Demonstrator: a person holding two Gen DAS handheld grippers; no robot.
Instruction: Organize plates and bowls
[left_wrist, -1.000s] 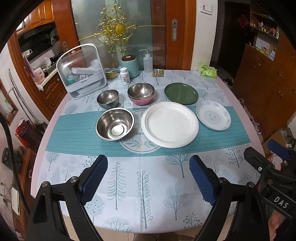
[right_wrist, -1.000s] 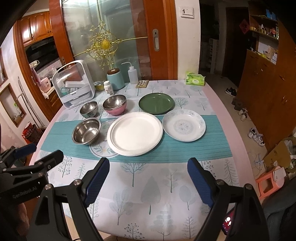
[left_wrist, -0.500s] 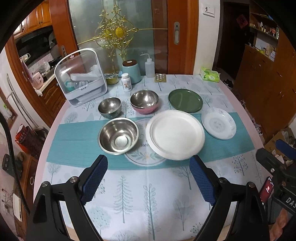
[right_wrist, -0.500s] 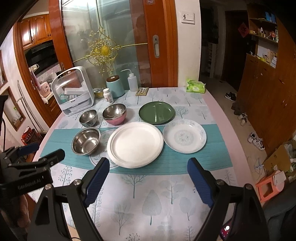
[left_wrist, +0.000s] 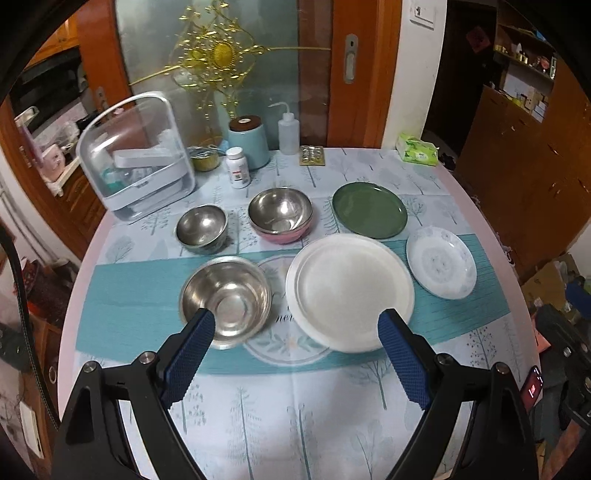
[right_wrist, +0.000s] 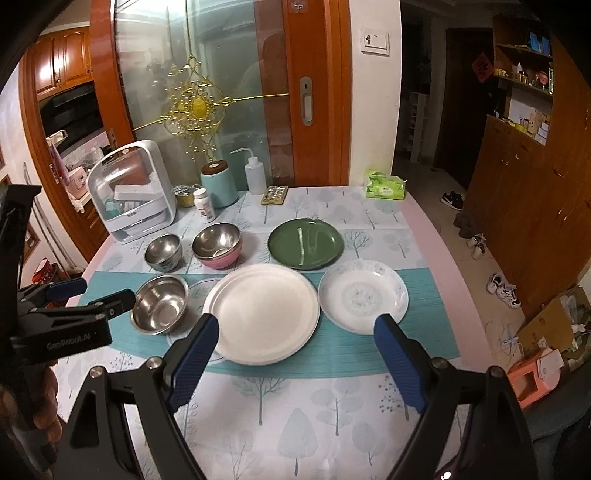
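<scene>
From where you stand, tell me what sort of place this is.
Most likely a home dining area beside a kitchen: a round table under a tree-print cloth, wooden kitchen cabinets past the glass sliding door, and shoes on the floor.

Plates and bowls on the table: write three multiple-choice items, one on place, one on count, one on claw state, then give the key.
1. The green plate lies
A. behind the large white plate
B. in the clear case
C. under a bowl

2. Plates on the table:
A. two
B. three
C. five

3. The left claw and right claw are
A. both open and empty
B. both shut on bowls
C. one open, one shut

Key: 1 A, it sits farther back, toward the door. 2 B, green, large white and patterned plate. 3 A, the fingers of each stand wide apart with nothing between.
</scene>
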